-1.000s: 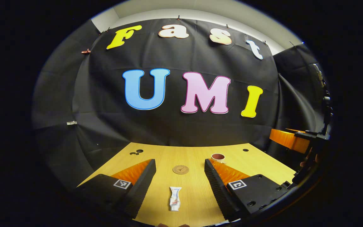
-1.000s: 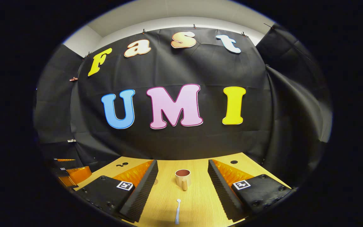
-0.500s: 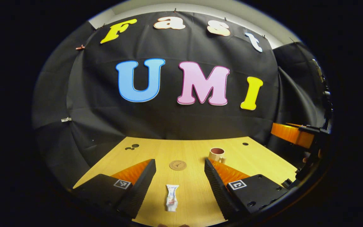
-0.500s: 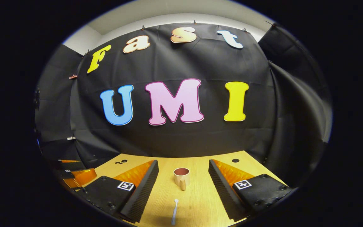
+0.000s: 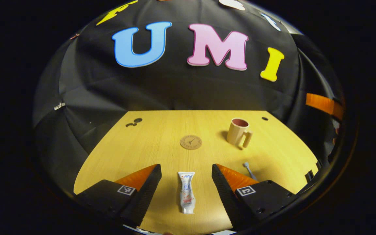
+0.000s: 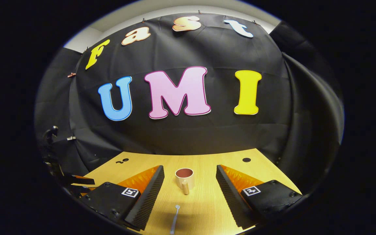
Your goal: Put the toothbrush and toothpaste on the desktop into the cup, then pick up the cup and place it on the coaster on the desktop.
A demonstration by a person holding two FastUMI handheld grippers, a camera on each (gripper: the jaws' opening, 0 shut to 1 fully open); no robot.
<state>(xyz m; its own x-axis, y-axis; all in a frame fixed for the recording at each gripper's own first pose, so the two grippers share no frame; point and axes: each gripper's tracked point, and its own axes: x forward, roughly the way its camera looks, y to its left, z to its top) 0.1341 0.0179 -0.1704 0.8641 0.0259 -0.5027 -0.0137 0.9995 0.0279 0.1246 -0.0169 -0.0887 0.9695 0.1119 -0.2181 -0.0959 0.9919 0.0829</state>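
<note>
A white, flat, crimped-ended plastic toothpaste tube point(image 5: 186, 192) is seen lying lengthwise on the pale wood-grain desktop point(image 5: 142, 147), untouched, between the wide-open ribbed black foam fingers of the left gripper point(image 5: 186, 182), which holds nothing. At 12 o'clock from the tube a round brown cork-like coaster point(image 5: 191, 142) is laid flat, with a matte beige handled cup point(image 5: 238, 132) upright at 1 o'clock. A slim pale toothbrush point(image 6: 175, 214) is found at 6 o'clock from the cup point(image 6: 184, 179), between the spread, empty fingers of the right gripper point(image 6: 190, 192).
</note>
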